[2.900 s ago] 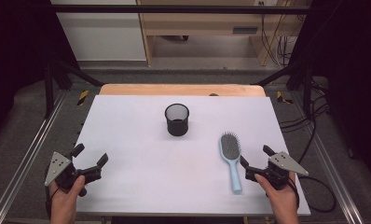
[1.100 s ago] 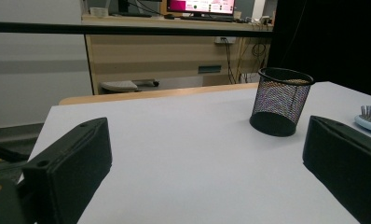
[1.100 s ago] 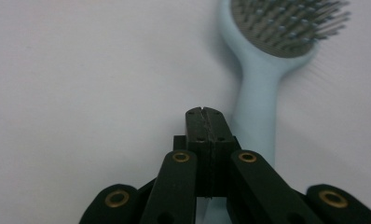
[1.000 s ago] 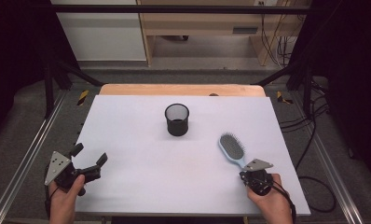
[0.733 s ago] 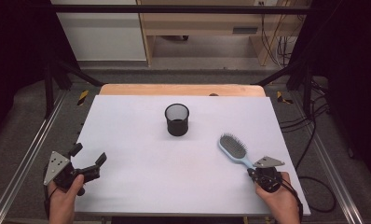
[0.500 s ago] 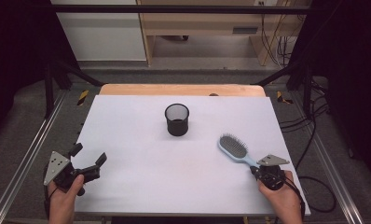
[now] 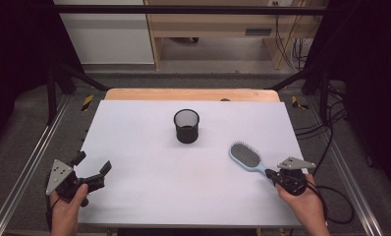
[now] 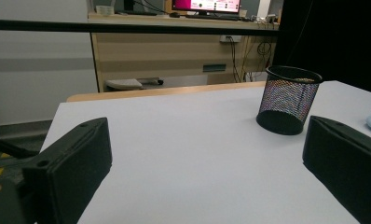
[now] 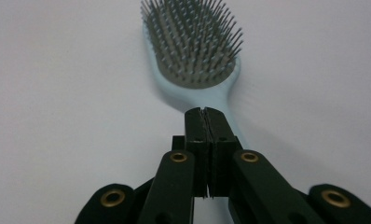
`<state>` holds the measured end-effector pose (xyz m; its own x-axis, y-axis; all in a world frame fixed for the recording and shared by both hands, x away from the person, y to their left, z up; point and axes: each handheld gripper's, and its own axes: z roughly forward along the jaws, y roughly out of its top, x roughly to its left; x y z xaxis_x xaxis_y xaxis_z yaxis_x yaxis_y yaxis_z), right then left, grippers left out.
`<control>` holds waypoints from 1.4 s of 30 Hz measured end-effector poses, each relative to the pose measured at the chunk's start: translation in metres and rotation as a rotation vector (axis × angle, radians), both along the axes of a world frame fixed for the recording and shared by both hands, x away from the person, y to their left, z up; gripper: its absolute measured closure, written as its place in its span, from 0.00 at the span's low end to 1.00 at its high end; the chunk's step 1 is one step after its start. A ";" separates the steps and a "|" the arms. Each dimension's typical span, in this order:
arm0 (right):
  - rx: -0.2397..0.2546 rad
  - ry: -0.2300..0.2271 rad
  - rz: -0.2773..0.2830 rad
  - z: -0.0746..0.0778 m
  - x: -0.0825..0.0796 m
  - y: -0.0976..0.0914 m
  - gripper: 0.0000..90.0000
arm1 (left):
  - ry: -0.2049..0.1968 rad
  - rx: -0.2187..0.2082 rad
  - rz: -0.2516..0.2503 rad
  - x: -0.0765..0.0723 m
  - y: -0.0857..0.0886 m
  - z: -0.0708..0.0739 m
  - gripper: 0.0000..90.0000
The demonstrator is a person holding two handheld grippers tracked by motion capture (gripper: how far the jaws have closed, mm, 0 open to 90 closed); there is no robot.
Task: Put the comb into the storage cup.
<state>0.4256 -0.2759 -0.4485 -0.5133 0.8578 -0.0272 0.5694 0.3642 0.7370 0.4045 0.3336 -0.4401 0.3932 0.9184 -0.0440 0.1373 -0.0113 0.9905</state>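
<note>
The right gripper (image 7: 271, 173) has its jaws pressed together on the handle of the light blue hairbrush (image 7: 246, 157); in the right gripper view the jaws meet over the handle, bristles facing up. The brush head lies on the white table (image 7: 144, 147), angled toward the black mesh pen cup (image 7: 186, 126) at table centre. The left gripper (image 7: 91, 168) rests at the table's near left edge, jaws wide apart, holding nothing.

Lone mesh cup (image 7: 186, 126) mid-table; hairbrush (image 7: 246, 157) right.
</note>
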 end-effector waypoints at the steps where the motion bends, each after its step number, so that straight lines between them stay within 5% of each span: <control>1: -0.004 0.015 0.006 0.006 0.007 -0.005 0.94 | 0.000 0.002 0.001 0.000 0.000 0.000 0.01; 10: -0.049 0.095 0.026 0.007 0.035 -0.009 0.55 | 0.004 -0.003 0.000 0.001 0.000 -0.001 0.01; 11: -0.053 0.139 0.050 0.006 0.041 -0.006 0.43 | 0.012 0.001 -0.001 0.002 0.000 -0.002 0.01; 15: -0.109 0.144 0.077 0.007 0.047 0.000 0.30 | 0.001 0.008 0.005 0.001 0.000 -0.001 0.01; 21: -0.117 0.207 0.086 0.003 0.057 0.001 0.10 | 0.007 0.005 0.000 0.001 0.000 -0.002 0.01; 27: -0.153 0.229 0.110 -0.001 0.060 0.002 0.29 | 0.004 0.008 -0.001 0.000 0.000 -0.001 0.01; 30: -0.157 0.254 0.139 -0.002 0.062 0.003 0.50 | 0.004 0.011 -0.001 0.000 0.000 -0.001 0.01; 33: -0.165 0.262 0.141 -0.004 0.063 0.003 0.61 | 0.005 0.014 -0.001 0.001 0.000 -0.001 0.01; 42: -0.202 0.296 0.181 -0.007 0.066 0.011 0.75 | 0.016 0.010 -0.004 0.003 0.000 -0.003 0.01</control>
<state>0.4913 -0.2654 -0.4554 -0.6664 0.7455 -0.0148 0.6598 0.5988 0.4540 0.4073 0.3332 -0.4435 0.3966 0.9171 -0.0412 0.1531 -0.0218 0.9880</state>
